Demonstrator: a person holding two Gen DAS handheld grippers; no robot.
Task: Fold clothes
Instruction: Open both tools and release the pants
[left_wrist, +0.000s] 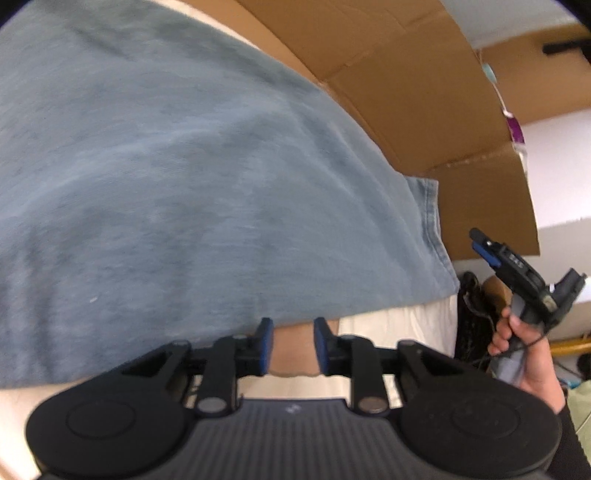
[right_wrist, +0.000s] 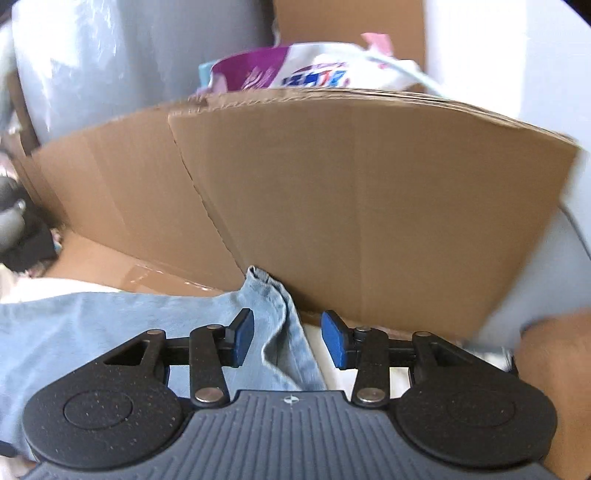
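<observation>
A blue-grey garment (left_wrist: 184, 177) lies spread over a cream surface (left_wrist: 399, 325) and fills most of the left wrist view. My left gripper (left_wrist: 293, 343) stands open at the garment's near edge, with no cloth between its blue pads. Off to the right, a hand (left_wrist: 517, 350) holds my right gripper (left_wrist: 487, 251) in the air, clear of the cloth. In the right wrist view the right gripper (right_wrist: 288, 339) is open. The garment's hemmed corner (right_wrist: 273, 306) lies bunched below the gap, and the pads are not touching it.
A tall cardboard sheet (right_wrist: 369, 192) stands right behind the garment, also seen as the cardboard (left_wrist: 424, 96) along the far side. Purple-and-white bags (right_wrist: 288, 70) sit behind it. Dark clutter (left_wrist: 472, 314) lies beyond the surface's right edge.
</observation>
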